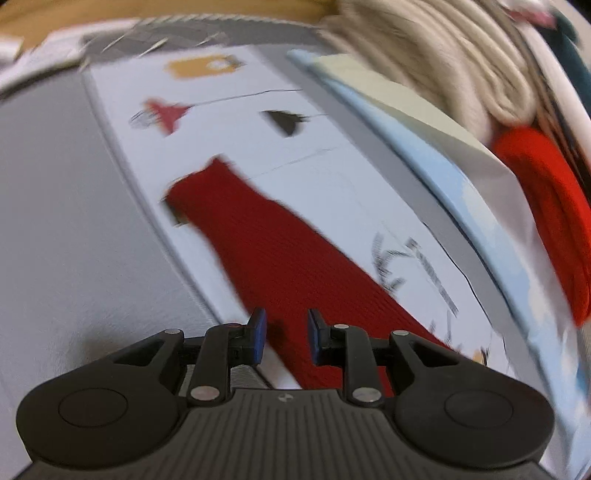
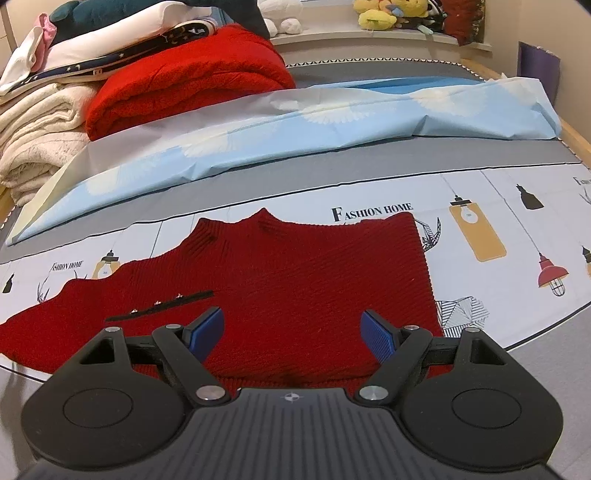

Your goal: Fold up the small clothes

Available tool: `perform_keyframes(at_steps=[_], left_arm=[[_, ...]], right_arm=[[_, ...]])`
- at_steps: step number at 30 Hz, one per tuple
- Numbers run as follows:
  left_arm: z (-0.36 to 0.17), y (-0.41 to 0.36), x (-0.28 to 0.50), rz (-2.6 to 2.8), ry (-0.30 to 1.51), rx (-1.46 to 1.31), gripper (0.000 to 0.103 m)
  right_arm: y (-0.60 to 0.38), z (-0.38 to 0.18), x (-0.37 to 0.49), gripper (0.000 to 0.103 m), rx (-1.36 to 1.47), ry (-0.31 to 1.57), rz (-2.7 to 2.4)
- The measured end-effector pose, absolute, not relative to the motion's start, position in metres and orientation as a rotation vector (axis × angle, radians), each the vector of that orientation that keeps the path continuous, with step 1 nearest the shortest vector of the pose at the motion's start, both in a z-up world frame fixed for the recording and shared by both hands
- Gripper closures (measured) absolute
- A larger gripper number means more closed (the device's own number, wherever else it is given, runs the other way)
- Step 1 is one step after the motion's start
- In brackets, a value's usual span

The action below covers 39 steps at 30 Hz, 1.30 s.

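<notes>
A small dark red knit sweater (image 2: 295, 280) lies flat on the printed white sheet (image 2: 498, 295), one side folded in so its right edge is straight. A black strip with small studs (image 2: 159, 306) lies on its left part. My right gripper (image 2: 293, 334) is open, just above the sweater's near hem. In the blurred left wrist view the sweater's sleeve (image 1: 280, 266) stretches away across the sheet. My left gripper (image 1: 286, 334) hovers over the sleeve's near end with a narrow gap between its blue pads (image 1: 258, 334); nothing is between them.
A stack of folded bedding stands at the back left: a bright red blanket (image 2: 184, 77), a cream blanket (image 2: 33, 136) and pillows. A light blue sheet (image 2: 295, 125) lies behind the sweater. Plush toys (image 2: 384, 14) sit on a far shelf. Grey mattress cover (image 1: 66, 221) surrounds the printed sheet.
</notes>
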<state>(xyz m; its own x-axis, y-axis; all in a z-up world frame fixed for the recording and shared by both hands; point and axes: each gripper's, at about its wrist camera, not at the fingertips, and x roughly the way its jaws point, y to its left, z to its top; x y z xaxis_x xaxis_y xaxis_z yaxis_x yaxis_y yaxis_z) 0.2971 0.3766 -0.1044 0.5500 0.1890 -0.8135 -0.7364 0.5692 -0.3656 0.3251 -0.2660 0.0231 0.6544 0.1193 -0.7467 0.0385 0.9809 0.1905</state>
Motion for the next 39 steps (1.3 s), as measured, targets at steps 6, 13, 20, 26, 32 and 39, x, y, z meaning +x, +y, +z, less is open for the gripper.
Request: perform_keyframes(at_steps=[6,13,20,26,32,39], left_arm=[[-0.130,0.407,0.276,0.672,0.781,-0.968,0.077],[-0.139,0.411,0.282,0.619,0.745,-1.025,0.070],[-0.155,0.405,0.296,0.624,0.790,-1.021,0.068],[-0.157,0.402,0.303,0.614,0.791,-1.000,0.065],[-0.156,0.397,0.309,0.608,0.794,-0.960,0.067],[-0.138,0.370,0.325,0.623,0.787,-0.766,0.089]], right_arm=[[-0.263,0.022,0.326,0.021,0.187,0.861,0.051],[-0.257,0.018,0.328,0.021,0.170,0.872,0.046],[-0.255,0.015,0.329,0.021,0.155,0.881,0.049],[-0.256,0.012,0.332,0.021,0.152,0.887,0.046],[-0.258,0.010,0.333,0.021,0.152,0.895,0.045],[-0.262,0.011,0.332,0.021,0.154,0.898,0.051]])
